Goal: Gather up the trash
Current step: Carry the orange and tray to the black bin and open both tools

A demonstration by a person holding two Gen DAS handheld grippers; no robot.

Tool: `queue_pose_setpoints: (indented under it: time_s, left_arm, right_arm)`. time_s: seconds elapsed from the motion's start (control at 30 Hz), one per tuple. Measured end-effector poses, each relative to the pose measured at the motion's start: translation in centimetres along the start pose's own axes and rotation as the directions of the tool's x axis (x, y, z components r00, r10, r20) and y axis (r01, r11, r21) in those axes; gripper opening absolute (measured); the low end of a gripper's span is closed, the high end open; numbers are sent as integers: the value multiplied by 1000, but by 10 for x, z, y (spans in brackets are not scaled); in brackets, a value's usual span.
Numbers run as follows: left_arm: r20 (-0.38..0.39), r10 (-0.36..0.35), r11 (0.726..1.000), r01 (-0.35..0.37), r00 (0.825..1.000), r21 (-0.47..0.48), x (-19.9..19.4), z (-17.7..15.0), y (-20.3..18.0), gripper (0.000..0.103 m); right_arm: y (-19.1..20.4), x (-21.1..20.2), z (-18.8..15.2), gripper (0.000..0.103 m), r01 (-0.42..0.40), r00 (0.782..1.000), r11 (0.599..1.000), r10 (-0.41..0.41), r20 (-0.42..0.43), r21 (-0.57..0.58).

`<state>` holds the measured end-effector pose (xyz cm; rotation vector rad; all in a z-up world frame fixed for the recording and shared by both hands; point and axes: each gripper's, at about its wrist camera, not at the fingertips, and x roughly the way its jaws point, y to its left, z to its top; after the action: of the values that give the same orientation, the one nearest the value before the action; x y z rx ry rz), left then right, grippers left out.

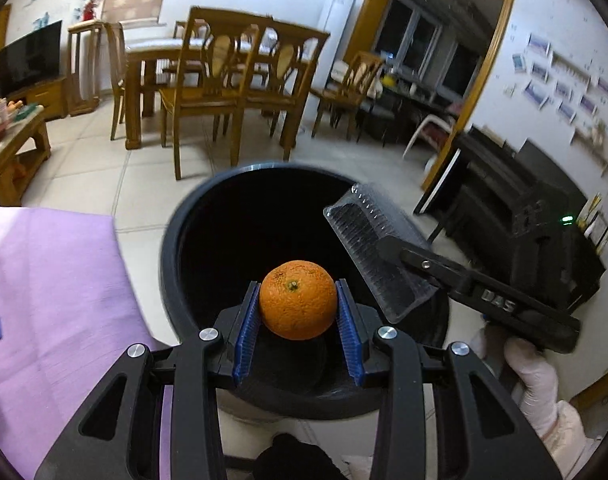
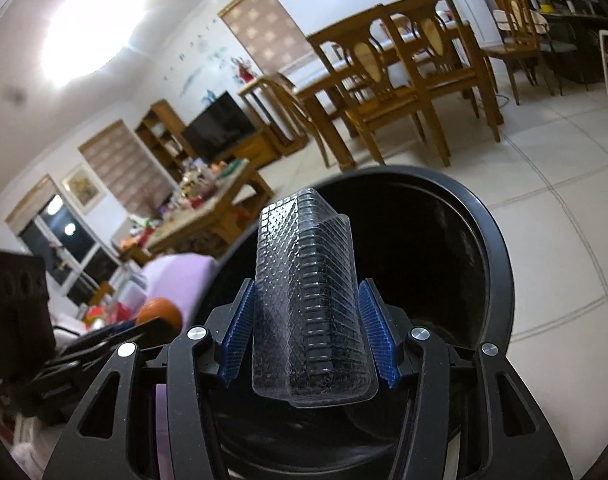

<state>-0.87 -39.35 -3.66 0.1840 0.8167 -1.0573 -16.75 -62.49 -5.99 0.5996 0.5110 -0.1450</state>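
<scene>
My left gripper (image 1: 298, 304) is shut on an orange (image 1: 297, 299) and holds it over the open mouth of a black round trash bin (image 1: 172, 248). My right gripper (image 2: 310, 312) is shut on a clear ribbed plastic container (image 2: 304, 300) and holds it over the same bin (image 2: 500, 280). In the left wrist view the right gripper (image 1: 388, 256) comes in from the right with the plastic container (image 1: 368, 240) above the bin's right rim. In the right wrist view the orange (image 2: 160, 312) shows at the left.
A table with a purple cloth (image 1: 52, 292) lies to the left of the bin. Wooden dining table and chairs (image 1: 224, 80) stand on the tiled floor beyond. A cluttered coffee table (image 2: 208, 216) and a TV (image 1: 28, 60) are further off. A black cabinet (image 1: 524, 208) stands at the right.
</scene>
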Motion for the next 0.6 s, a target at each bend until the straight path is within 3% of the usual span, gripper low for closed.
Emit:
queue_pose_setpoints:
  time_s: [0.17, 0.4, 0.53, 0.6]
  left_arm:
    - [-66, 21, 999, -19, 998, 27, 10, -8, -2, 37]
    - [-79, 56, 997, -52, 995, 55, 13, -8, -7, 38]
    - [-59, 59, 997, -56, 996, 55, 4, -9, -9, 39]
    - [-50, 60, 997, -57, 997, 56, 0, -7, -11, 43]
  right_arm:
    - [7, 10, -1, 55, 31, 1000, 998, -31, -3, -54]
    - [16, 15, -1, 57, 42, 999, 995, -40, 16, -92]
    - [20, 9, -1, 72, 41, 999, 995, -39, 32, -88]
    - [20, 6, -1, 72, 38, 999, 996, -35, 36, -82]
